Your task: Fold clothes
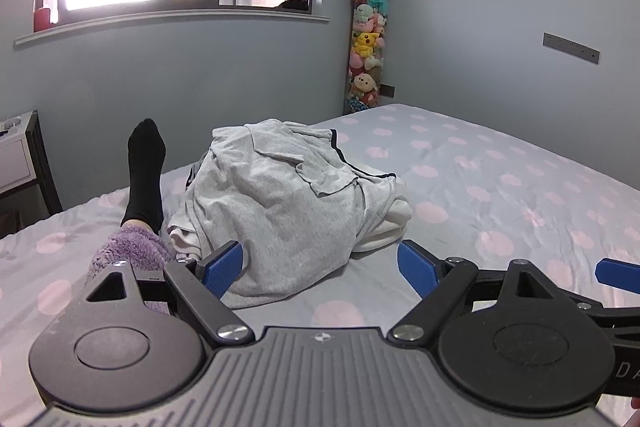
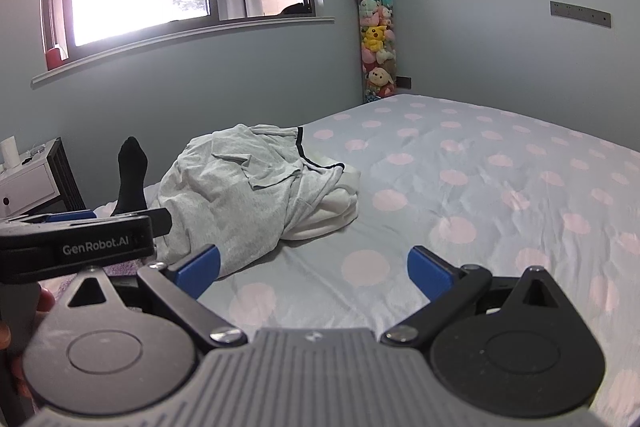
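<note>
Pale blue walls and a bright window back a bed (image 2: 500, 187) dressed in a grey sheet with pink dots, smooth but for shallow creases.

Left of the left gripper (image 1: 320, 263), a person's leg lies along the sheet: fuzzy purple trouser cuff (image 1: 128, 251) close beside the left finger, black sock (image 1: 146, 171) upright beyond it. Straight ahead of that tool sits the heap of clothes (image 1: 280, 195), its near hem lying between the blue pads and just touching the left one. Both blue-padded fingers stand wide apart, gripping nothing.

The heap is a mound, not a stack. On top is a light grey jersey knit, soft and matte, draped in loose rumples with a flap turned out and a dark-trimmed edge toward the far right. Under it, at the right, a thicker white fleecy piece (image 1: 384, 227) bulges in rounded rolls. No flat, squared fold shows anywhere on the sheet, so as things lie the clothes want spreading and folding; whether any garment was folded and set out of view cannot be told.

Right of the heap, the right gripper (image 2: 314, 267) hovers over bare sheet, the mound ahead and to its left, fingers likewise spread and empty.
</note>
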`<state>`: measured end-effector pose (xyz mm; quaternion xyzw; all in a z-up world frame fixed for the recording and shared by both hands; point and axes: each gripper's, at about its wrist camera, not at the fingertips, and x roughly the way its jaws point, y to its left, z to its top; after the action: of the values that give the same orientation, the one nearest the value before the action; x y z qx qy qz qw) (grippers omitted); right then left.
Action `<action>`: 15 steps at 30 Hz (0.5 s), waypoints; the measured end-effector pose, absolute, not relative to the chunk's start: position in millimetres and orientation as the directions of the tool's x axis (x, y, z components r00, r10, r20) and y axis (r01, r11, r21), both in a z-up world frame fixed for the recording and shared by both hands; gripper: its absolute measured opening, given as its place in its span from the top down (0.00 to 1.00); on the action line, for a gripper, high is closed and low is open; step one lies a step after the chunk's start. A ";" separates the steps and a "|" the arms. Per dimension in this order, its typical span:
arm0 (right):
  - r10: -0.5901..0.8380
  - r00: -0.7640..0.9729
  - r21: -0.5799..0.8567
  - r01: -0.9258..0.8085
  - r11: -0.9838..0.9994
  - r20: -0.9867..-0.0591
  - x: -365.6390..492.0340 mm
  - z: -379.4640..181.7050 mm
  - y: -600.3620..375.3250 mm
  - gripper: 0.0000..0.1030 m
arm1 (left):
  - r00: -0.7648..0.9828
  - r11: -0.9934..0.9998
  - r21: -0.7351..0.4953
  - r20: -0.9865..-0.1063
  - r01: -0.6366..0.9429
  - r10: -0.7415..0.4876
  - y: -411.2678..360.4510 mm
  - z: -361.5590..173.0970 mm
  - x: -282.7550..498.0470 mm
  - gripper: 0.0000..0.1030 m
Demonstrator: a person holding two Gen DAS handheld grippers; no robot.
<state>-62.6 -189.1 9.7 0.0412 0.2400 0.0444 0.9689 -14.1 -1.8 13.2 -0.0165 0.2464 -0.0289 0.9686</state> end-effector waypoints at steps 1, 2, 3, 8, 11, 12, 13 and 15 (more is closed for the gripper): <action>0.107 0.880 0.102 -0.067 0.992 -0.462 -62.4 9.8 -189.1 0.02 | 0.876 0.998 -0.048 -0.478 0.047 -0.064 -1.4 13.0 -13.8 0.18; 0.108 0.880 0.104 -0.068 0.992 -0.462 -62.2 9.8 -189.1 0.02 | 0.875 0.998 -0.050 -0.480 0.046 -0.064 -1.1 12.7 -13.5 0.18; 0.110 0.880 0.105 -0.069 0.992 -0.463 -62.1 9.9 -189.0 0.02 | 0.874 0.998 -0.052 -0.481 0.044 -0.064 -0.8 12.5 -13.2 0.18; 0.116 0.880 0.100 -0.078 0.992 -0.461 -61.9 9.9 -186.5 0.02 | 0.872 0.997 -0.057 -0.485 0.044 -0.067 0.2 11.7 -12.7 0.18; 0.119 0.879 0.100 -0.082 0.992 -0.463 -61.9 9.5 -185.6 0.02 | 0.871 0.997 -0.056 -0.487 0.047 -0.068 0.4 10.8 -12.3 0.18; 0.120 0.878 0.099 -0.083 0.992 -0.463 -62.0 9.1 -185.5 0.02 | 0.870 0.997 -0.057 -0.488 0.048 -0.069 0.6 10.6 -12.1 0.18; 0.120 0.878 0.099 -0.083 0.992 -0.464 -62.3 8.8 -185.2 0.02 | 0.870 0.997 -0.058 -0.489 0.048 -0.071 0.8 10.5 -12.0 0.18; 0.121 0.877 0.099 -0.084 0.992 -0.465 -62.0 9.1 -184.9 0.02 | 0.869 0.997 -0.058 -0.489 0.048 -0.070 0.4 9.9 -12.0 0.18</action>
<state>-62.0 -184.9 9.1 0.0381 0.2422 0.0529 0.9680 -12.0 0.4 9.9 -0.0222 0.2537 -0.0304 0.9666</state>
